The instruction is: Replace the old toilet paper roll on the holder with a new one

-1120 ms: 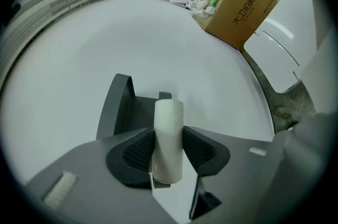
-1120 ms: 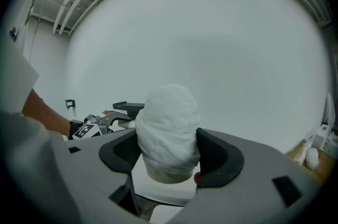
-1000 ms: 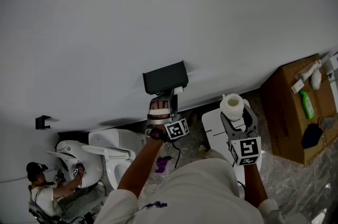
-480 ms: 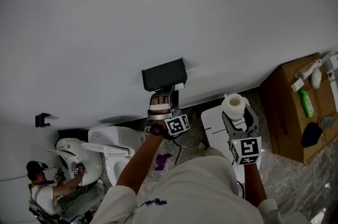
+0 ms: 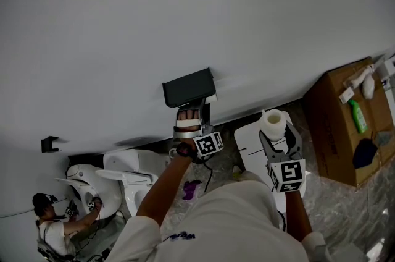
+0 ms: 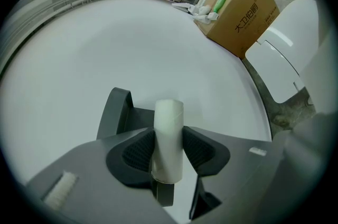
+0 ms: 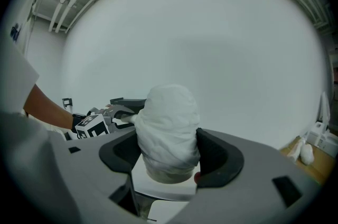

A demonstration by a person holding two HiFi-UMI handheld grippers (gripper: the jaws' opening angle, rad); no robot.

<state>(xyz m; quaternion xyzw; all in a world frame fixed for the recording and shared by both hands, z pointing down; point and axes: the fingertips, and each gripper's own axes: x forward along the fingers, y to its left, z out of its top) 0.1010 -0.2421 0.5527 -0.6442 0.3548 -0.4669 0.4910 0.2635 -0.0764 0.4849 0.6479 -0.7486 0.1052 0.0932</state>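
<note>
A black paper holder [image 5: 188,86] hangs on the white wall. Just under it is my left gripper [image 5: 191,112]. In the left gripper view, this gripper [image 6: 168,145] is shut on the old roll, a bare pale tube [image 6: 168,133] that stands upright between the pads. The holder's dark bracket [image 6: 118,114] sits close behind the tube. Whether the tube still sits on the holder's bar I cannot tell. To the right, my right gripper [image 5: 275,132] is shut on the new white paper roll [image 5: 272,123]. In the right gripper view that full roll [image 7: 169,130] fills the space between the jaws of the gripper [image 7: 170,157].
A cardboard box [image 5: 345,131] with a green bottle [image 5: 357,117] and other items stands at the right. A white lidded unit [image 5: 250,146] is below the right gripper. A toilet [image 5: 133,177] stands at the lower left, with another person [image 5: 52,223] crouched beside it.
Both grippers keep their grips and stay where they were. Only the head view has drifted a little, so the holder sits slightly further left in the picture.
</note>
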